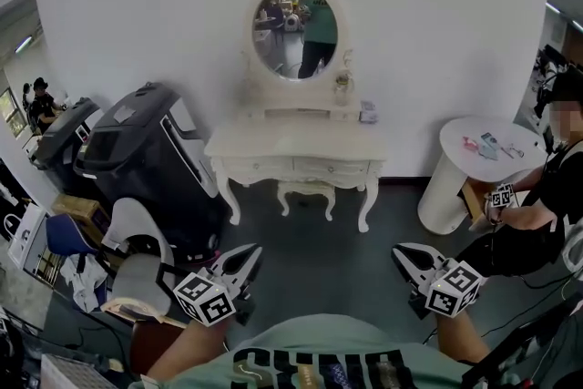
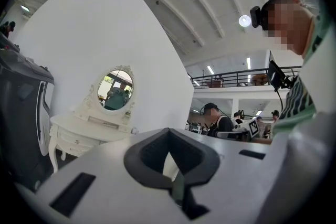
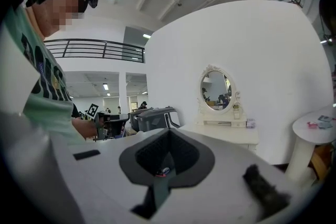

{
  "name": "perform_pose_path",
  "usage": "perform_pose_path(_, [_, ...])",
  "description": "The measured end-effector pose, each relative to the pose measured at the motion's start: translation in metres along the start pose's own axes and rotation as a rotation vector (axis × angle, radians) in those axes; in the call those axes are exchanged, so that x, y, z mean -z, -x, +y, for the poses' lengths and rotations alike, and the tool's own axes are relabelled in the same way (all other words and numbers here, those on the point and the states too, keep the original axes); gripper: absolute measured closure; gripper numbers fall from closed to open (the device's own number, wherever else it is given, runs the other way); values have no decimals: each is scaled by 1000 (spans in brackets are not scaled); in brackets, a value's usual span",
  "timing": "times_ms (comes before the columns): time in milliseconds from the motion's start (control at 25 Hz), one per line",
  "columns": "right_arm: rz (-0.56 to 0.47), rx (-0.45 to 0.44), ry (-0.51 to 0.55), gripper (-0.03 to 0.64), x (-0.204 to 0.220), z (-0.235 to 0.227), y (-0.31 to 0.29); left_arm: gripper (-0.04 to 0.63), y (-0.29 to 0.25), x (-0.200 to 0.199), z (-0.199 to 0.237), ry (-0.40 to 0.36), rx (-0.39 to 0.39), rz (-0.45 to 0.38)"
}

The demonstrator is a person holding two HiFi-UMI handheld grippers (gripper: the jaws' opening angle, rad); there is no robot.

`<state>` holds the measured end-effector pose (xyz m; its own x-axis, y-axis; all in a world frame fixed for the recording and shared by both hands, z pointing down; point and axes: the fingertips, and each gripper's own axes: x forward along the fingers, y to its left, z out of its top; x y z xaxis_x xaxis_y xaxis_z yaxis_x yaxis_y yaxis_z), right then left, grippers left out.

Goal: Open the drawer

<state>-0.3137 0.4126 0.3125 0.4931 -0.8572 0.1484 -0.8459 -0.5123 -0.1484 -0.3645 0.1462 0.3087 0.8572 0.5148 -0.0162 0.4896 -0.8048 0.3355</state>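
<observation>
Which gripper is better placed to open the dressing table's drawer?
Left, marginally. Both are shut and far off, but the left gripper lines up with the left drawer of the ornate white dressing table; the right gripper sits outside its right edge.

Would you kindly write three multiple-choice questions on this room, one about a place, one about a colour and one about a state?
1. In the head view, where does the round table stand relative to the dressing table?
A. To its left
B. To its right
C. Underneath it

2. What colour is the dressing table?
A. Black
B. Red
C. White

3. In what state are the drawers of the dressing table?
A. Shut
B. Pulled all the way out
C. Taken out and set on the floor

Answers:
1. B, as the round table stands by the wall to the right of the dressing table.
2. C, as its top, legs and mirror frame are all white.
3. A, as both drawer fronts sit flush with the frame.
</observation>
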Motion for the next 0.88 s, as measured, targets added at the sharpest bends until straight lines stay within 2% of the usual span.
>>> perform_pose_path(200, [16,-3,-10,612,8,-3,-16,594,-13,3,16,9,21,9])
perform_pose_path(400, [33,16,8,612,1,-5,-56,594,-20,-3,58,37,48,-2])
perform_pose_path(560, [12,46,12,612,-16,-6,-109,594,-25,-24,108,11,79,-7])
perform_pose_path(880, [-8,92,33,612,-53,2,-224,594,-24,-92,215,-44,139,-26])
